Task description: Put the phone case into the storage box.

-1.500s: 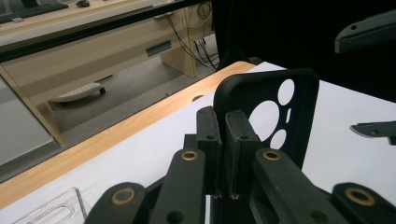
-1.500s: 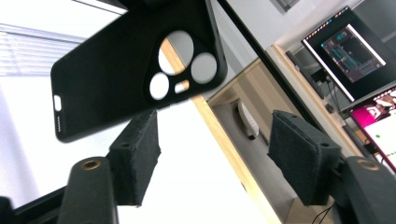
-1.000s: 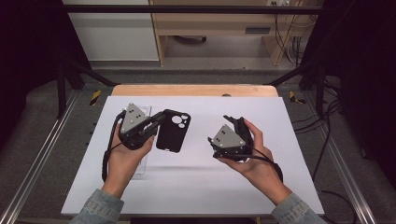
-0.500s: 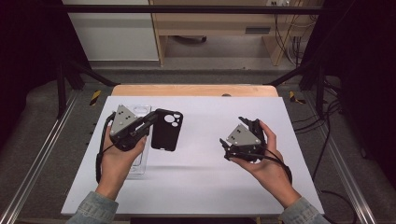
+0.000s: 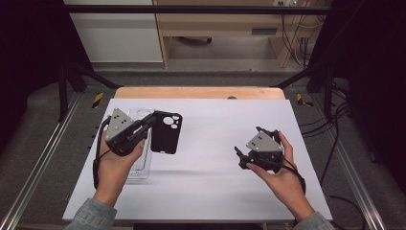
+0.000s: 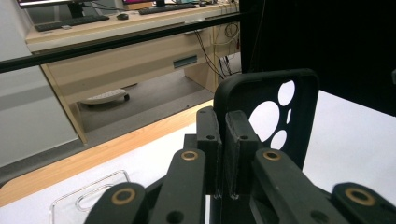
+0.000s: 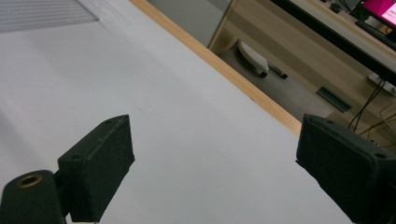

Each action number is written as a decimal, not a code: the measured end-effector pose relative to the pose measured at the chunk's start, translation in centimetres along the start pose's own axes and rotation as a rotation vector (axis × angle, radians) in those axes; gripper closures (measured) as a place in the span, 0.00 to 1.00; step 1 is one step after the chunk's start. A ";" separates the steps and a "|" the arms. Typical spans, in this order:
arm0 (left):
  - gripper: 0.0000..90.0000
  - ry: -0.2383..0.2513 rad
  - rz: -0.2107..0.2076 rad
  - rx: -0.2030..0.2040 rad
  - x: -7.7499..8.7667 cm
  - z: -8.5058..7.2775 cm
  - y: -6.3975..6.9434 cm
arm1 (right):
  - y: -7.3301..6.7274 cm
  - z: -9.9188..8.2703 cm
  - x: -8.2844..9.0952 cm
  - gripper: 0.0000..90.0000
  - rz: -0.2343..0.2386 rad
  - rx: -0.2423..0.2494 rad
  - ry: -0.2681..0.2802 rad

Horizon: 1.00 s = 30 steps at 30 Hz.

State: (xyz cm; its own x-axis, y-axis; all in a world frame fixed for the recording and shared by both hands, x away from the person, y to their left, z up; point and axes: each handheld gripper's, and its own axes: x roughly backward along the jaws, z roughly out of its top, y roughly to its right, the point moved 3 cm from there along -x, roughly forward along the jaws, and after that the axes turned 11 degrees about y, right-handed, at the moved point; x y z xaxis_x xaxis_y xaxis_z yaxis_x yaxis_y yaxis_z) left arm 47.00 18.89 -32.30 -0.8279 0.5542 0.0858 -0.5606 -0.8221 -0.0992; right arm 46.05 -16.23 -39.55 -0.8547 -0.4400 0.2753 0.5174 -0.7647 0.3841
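Scene: you stand at the near side of a white table (image 5: 210, 191), a gripper in each hand.
Left gripper (image 5: 152, 120): pressed together on the near left edge of a black phone case (image 5: 166, 132), pinching its rim; in the left gripper view the case (image 6: 275, 116) stands up on edge just beyond the pads, camera holes facing you.
Phone case place: left half of the table, held just above the surface, beside a clear case (image 5: 140, 163) that lies flat under your left hand.
Right gripper (image 5: 249, 152): spread wide with nothing between the pads; its jaws have just been opening; it hangs over bare table on the right, well apart from both cases.
Step in hand: as I judge it, you are carrying the black case with your left hand alone while your right hand has let go.
Next move: likely setting the case down or bringing your right gripper back to it; keep the pinch firm, as it holds a thin rim.
Edges: wooden strip (image 5: 201, 92) at the far edge; metal rails run along both sides.
Open room: middle and far right of the table are bare, free for either hand.
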 end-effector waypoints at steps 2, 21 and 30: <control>0.95 0.005 0.005 0.003 0.1 0.1 -0.2 | 0.1 -0.7 0.2 0.13 -0.021 -0.007 0.011; 0.95 0.042 0.048 0.017 0.7 1.1 -1.8 | 0.3 -7.1 2.4 0.08 -0.071 -0.203 0.056; 0.95 0.062 0.065 0.014 0.4 1.7 -2.4 | -0.3 -8.7 3.1 0.06 -0.054 -0.311 0.135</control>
State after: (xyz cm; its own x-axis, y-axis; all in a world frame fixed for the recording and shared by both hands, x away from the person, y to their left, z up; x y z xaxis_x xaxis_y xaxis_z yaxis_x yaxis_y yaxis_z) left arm 48.06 20.84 -30.38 -0.8622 0.5063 0.0181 -0.5058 -0.8581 -0.0882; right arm 42.87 -21.52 -46.49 -0.8893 -0.4371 0.1347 0.4513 -0.8865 0.1025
